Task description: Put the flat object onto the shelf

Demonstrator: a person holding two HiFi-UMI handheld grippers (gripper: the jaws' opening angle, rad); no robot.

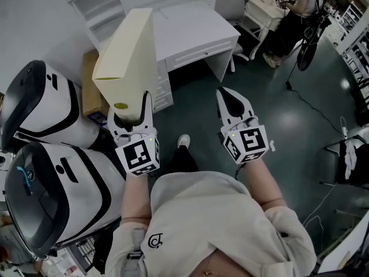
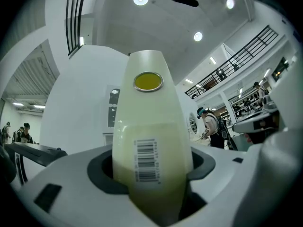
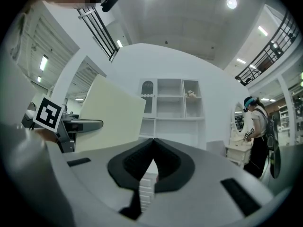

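Gripping the upright cream file folder (image 1: 130, 51) by its barcoded spine are the left tongs (image 1: 131, 113), while the right tongs (image 1: 226, 98), closed and empty, point toward the white shelf unit (image 3: 173, 103).

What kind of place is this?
Likely a big indoor hall staged with home furniture, perhaps a test lab: a white desk, a white shelf, and an upper walkway railing.

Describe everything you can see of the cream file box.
The file box is pale cream, card-like, tall and narrow, with a yellow finger hole and a barcode sticker on its spine. It stands roughly upright in the air, its spine's lower end clamped by the left gripper; nothing else touches it.
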